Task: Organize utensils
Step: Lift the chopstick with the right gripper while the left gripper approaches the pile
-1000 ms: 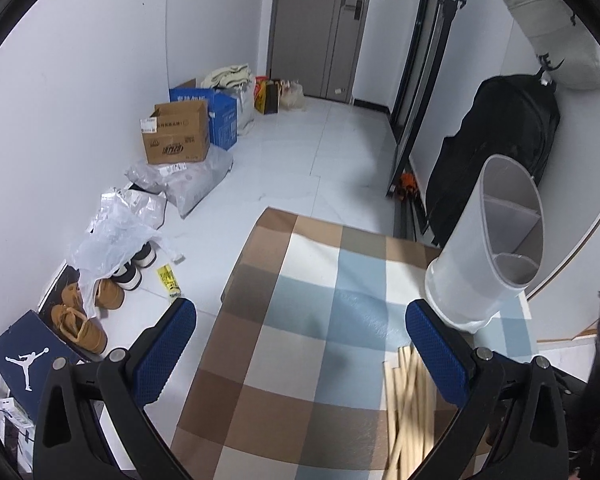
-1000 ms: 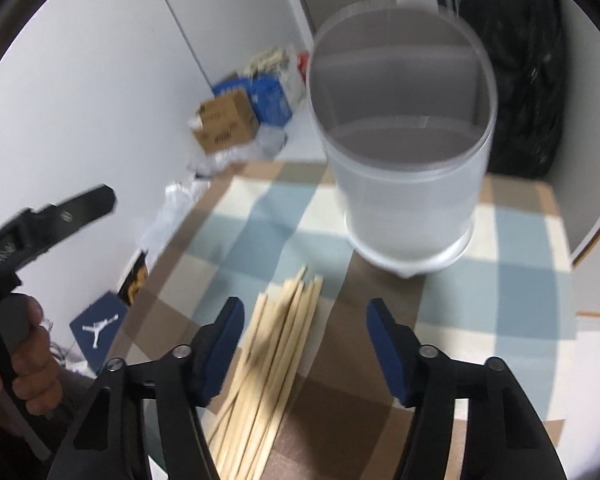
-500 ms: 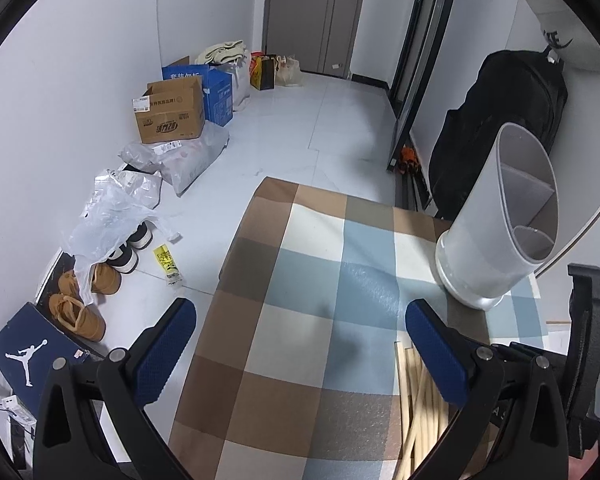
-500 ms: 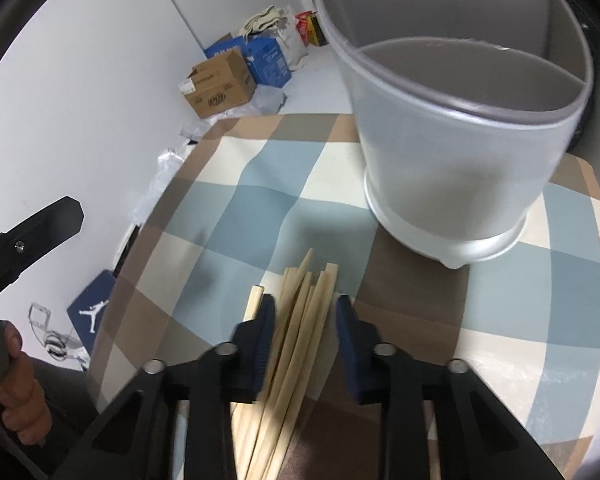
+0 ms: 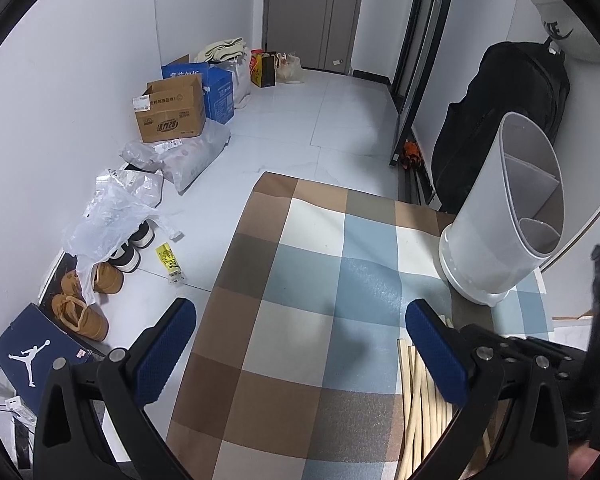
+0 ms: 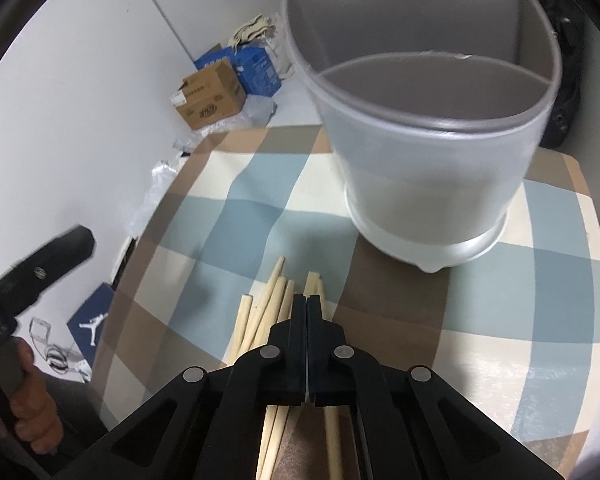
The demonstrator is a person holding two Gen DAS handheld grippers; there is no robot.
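Checked cloth in brown, cream and pale blue covers the bench (image 5: 300, 320), which stands in a white-floored hallway with a cardboard box (image 5: 170, 110), shoes (image 5: 80, 304) and bags along the wall.

Wooden chopsticks (image 6: 268, 308) lie in a loose bundle on the cloth near the bench's front edge, tips fanned toward the utensil holder (image 6: 420, 152). Holder is a pale, round tub with inner dividers, upright, just beyond the bundle and apart from it; all visible compartments look empty. Likely placed close so each stick needs only a short lift and tip into a section.

Right claw (image 6: 307, 300): jaws fully together, tips down in the middle of the bundle. Sticks show on both sides of the tips and run under the claw body; whether one is pinched between the pads cannot be told, since the pad faces meet with no visible gap. Judgement: a grasp attempt on a single stick.

Left claw (image 5: 300, 344): jaws spread wide, nothing between them, hovering over bare cloth to the left of the bundle. Probably held clear to leave the right claw room.

Task barely begun.
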